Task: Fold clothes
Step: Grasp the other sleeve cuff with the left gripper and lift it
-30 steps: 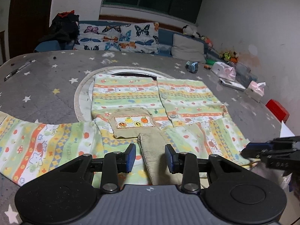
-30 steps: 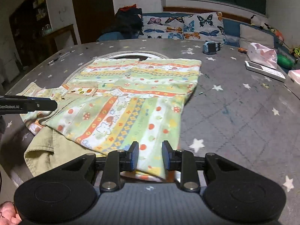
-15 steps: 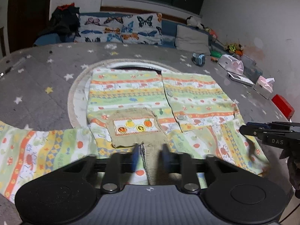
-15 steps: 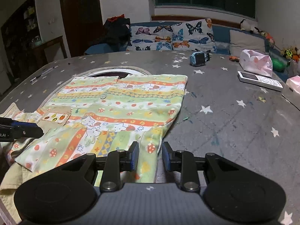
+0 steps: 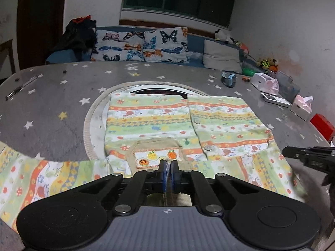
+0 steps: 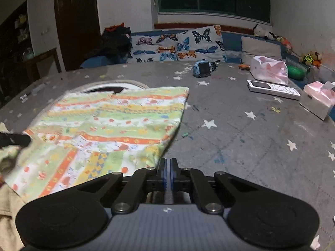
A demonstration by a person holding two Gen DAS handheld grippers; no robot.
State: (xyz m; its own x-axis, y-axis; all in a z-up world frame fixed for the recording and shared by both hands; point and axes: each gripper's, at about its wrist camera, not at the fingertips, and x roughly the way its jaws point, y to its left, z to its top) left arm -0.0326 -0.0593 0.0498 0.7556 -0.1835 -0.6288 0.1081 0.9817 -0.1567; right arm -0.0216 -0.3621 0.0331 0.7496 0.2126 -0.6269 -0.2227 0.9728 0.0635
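Left wrist view: the striped child's jacket (image 5: 180,123) lies flat on the star-patterned grey cover (image 5: 52,96), spread ahead of the claw.
Left gripper (image 5: 168,168): fingers pressed together on the jacket's near edge, just below the fruit-embroidered tan pocket (image 5: 156,153); a tan corduroy strip shows between and under the fingers.
Sleeve (image 5: 41,179): stretches out to the left of this claw, flat on the cover.
Right wrist view: the right gripper (image 6: 168,171) has its fingers closed to a thin slit at the jacket's near right corner; whether cloth is caught between them cannot be told.
Jacket from this side: its body runs ahead and to the left of the claw, partly blurred.
Ahead right of the right claw: blue toy watch (image 6: 202,69), white remote (image 6: 274,87), pink tissue box (image 6: 318,100), all well apart from the jacket.
Far ahead: butterfly pillows (image 6: 178,46) along the wall.
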